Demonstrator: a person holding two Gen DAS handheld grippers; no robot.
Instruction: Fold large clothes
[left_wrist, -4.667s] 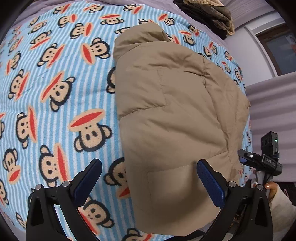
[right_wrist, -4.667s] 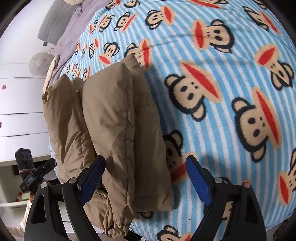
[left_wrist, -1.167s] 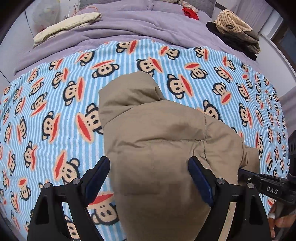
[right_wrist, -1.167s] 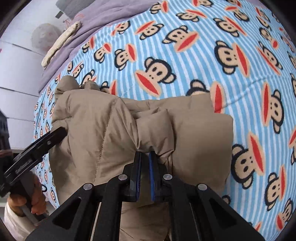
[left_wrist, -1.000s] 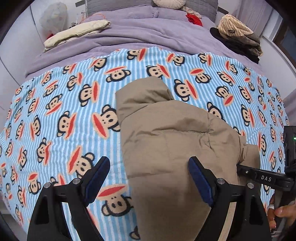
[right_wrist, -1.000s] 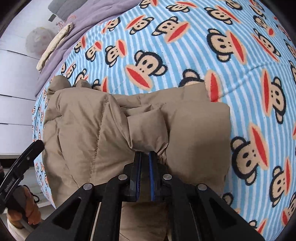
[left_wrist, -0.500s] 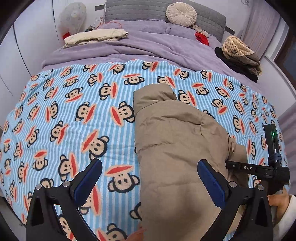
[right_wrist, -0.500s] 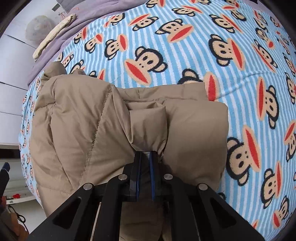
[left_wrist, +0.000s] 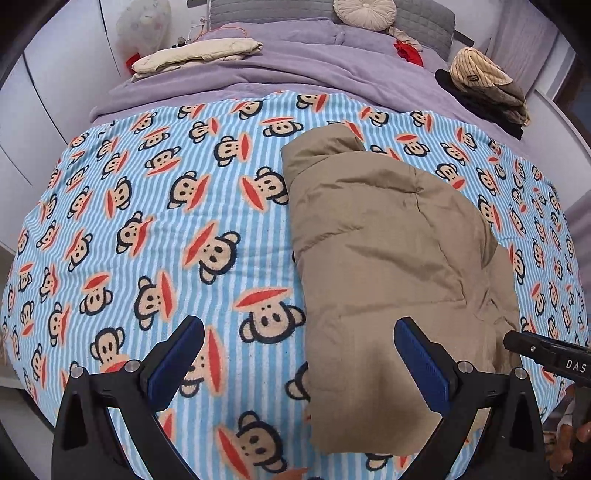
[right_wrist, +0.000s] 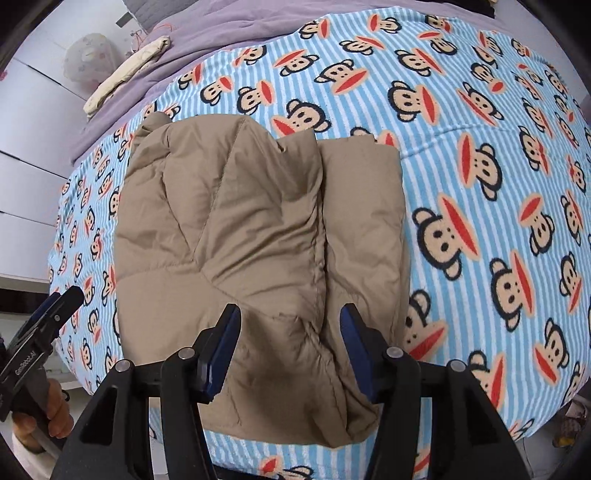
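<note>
A tan puffer jacket (left_wrist: 388, 258) lies folded into a long bundle on the monkey-print blanket (left_wrist: 147, 221). In the right wrist view the jacket (right_wrist: 251, 236) fills the middle, folded in layers. My left gripper (left_wrist: 299, 354) is open and empty above the jacket's near left edge. My right gripper (right_wrist: 290, 339) is open, its jaws apart over the jacket's near end, holding nothing. The right gripper's tip (left_wrist: 546, 356) shows at the right edge of the left wrist view. The left gripper (right_wrist: 40, 332) shows at the left of the right wrist view.
A purple duvet (left_wrist: 295, 66) covers the far half of the bed. On it lie a folded cream cloth (left_wrist: 195, 55), a round cushion (left_wrist: 365, 13), a red item (left_wrist: 406, 51) and a pile of dark and striped clothes (left_wrist: 487, 88). White cabinets (right_wrist: 22, 147) stand at the left.
My right gripper has opened and let go of the jacket fold, which now lies flat. My left gripper has pulled back and up, showing more of the bed.
</note>
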